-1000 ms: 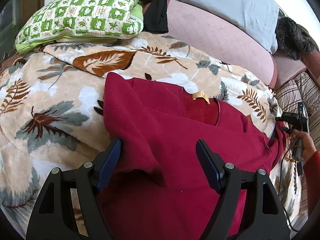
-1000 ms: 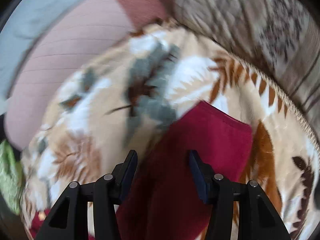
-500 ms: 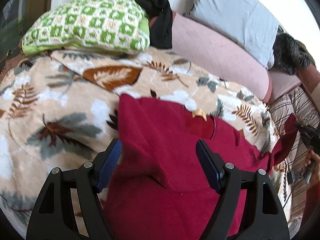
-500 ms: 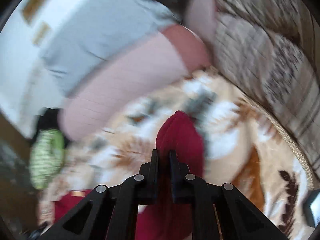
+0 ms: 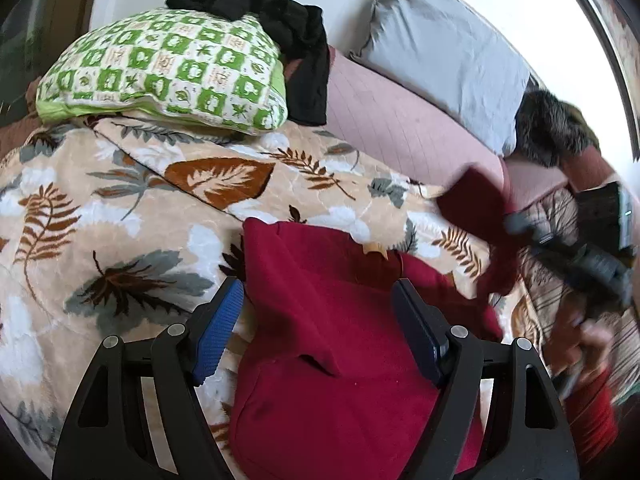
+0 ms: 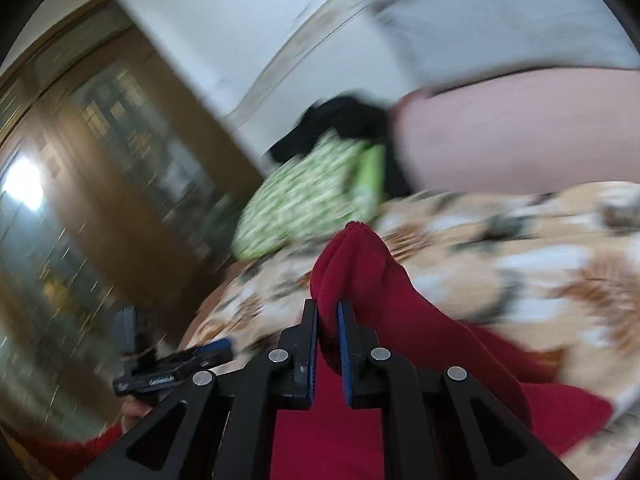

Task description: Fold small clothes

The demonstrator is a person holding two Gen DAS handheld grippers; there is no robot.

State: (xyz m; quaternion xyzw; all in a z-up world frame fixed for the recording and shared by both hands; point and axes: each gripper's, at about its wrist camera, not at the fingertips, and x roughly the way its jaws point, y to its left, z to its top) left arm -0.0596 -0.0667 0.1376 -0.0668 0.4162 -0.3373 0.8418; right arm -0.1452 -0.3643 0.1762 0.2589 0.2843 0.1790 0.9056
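Note:
A dark red sweater [image 5: 340, 320] lies on a leaf-print blanket [image 5: 120, 216], its left sleeve folded over the body. My left gripper [image 5: 318, 320] is open and hovers over the sweater's left side, its blue pads either side of the cloth. My right gripper [image 6: 328, 312] is shut on the sweater's right sleeve [image 6: 352, 264] and holds it lifted above the blanket. In the left wrist view the raised sleeve [image 5: 476, 204] and the right gripper [image 5: 516, 224] show blurred at the right.
A green checked pillow [image 5: 168, 68] and black clothes [image 5: 280, 12] lie at the back. A pink sofa back [image 5: 400, 120] and a grey cushion [image 5: 444, 48] stand behind. A striped cover [image 5: 556, 216] lies at the right. The right wrist view is blurred.
My right gripper closed on the right sleeve, lifted it off the blanket and swung it left towards the sweater's body. My left gripper stayed open and pulled back slightly.

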